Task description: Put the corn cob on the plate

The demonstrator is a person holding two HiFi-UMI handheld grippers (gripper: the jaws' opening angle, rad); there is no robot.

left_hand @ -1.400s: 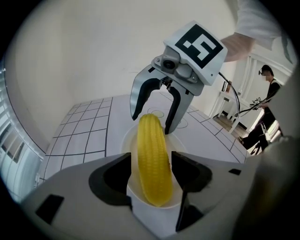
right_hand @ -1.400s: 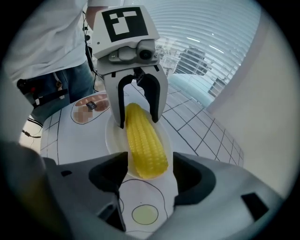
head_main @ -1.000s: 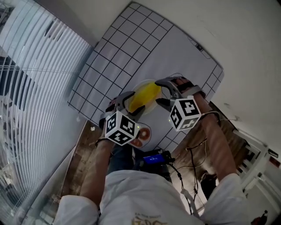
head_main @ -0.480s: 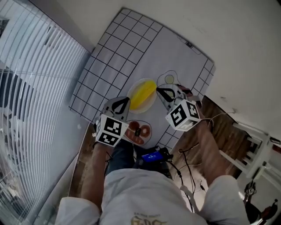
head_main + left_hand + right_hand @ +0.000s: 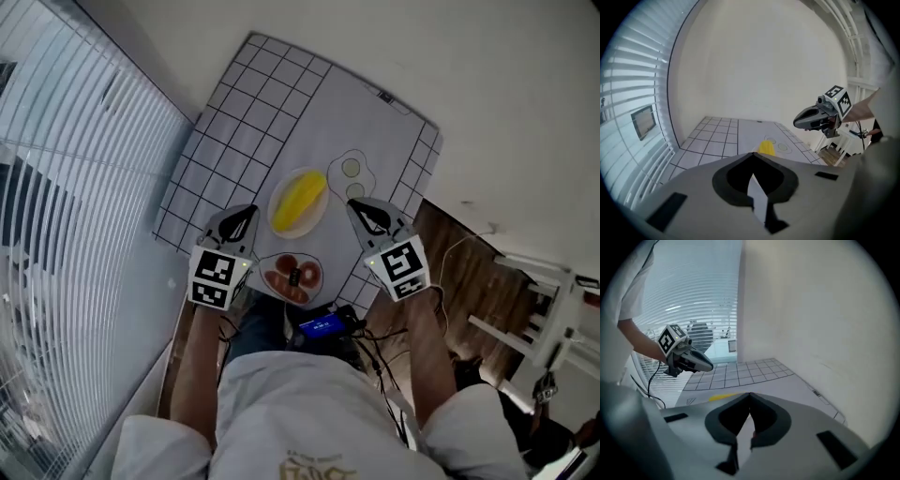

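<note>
The yellow corn cob (image 5: 298,201) lies on a white plate (image 5: 316,222) on the gridded table mat (image 5: 253,103). My left gripper (image 5: 249,214) hovers just left of the plate and nearer to me, shut and empty; its jaws have just been closing with nothing between them. My right gripper (image 5: 354,206) hangs to the plate's right, also shut and empty. In the left gripper view the corn cob (image 5: 766,147) peeks over the shut left gripper (image 5: 752,154), with the right gripper (image 5: 816,118) raised beyond. In the right gripper view a sliver of the corn cob (image 5: 723,397) shows past the right gripper (image 5: 750,394).
A second plate (image 5: 292,277) with red food sits at the near table edge between my hands. Two drawn circles (image 5: 352,169) mark the mat behind the right gripper. Window blinds (image 5: 56,187) run along the left, a blue-lit device (image 5: 323,328) and cables hang below, and white furniture (image 5: 553,300) stands at the right.
Both grippers stood open on either side of the corn cob on the plate; they have shut, lifted and drawn back toward me. The corn cob stays on the plate.
</note>
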